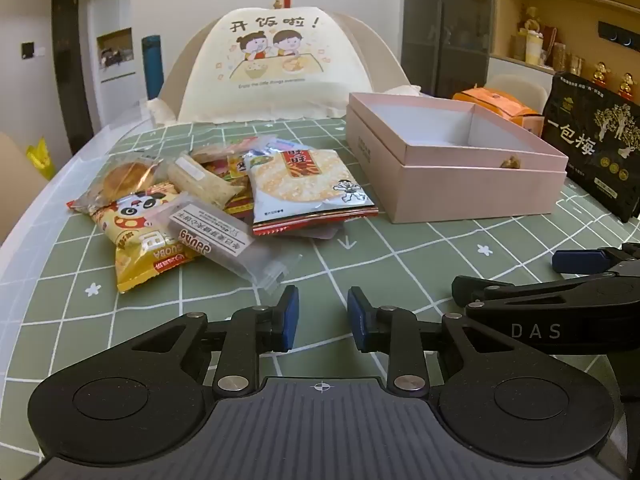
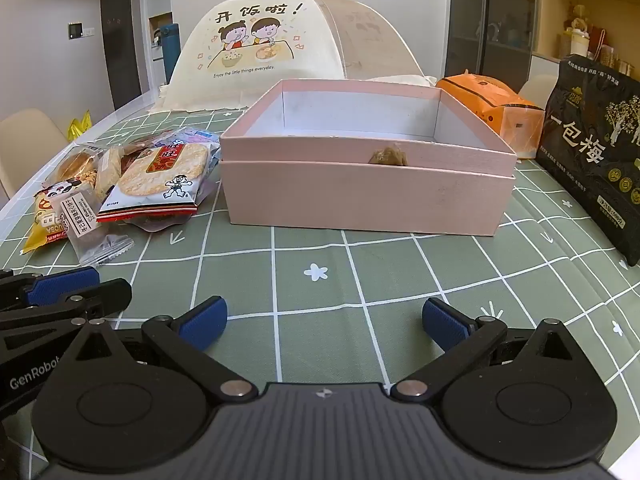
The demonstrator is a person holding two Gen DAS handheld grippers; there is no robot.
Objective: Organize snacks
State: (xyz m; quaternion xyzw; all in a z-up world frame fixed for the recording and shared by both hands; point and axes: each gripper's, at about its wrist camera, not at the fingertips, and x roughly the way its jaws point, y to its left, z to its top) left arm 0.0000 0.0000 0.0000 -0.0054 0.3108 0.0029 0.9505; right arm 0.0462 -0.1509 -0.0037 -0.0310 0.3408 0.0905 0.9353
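the snacks lie in a heap on the green table, just left of the open pink box. the left gripper has a small gap, holding nothing. the right gripper is wide apart, holding nothing.

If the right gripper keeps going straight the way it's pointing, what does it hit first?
Probably the green checked tablecloth, since the right gripper tilts downward with nothing between its open jaws. Beyond that, the pink box's front wall lies ahead; depth is uncertain.
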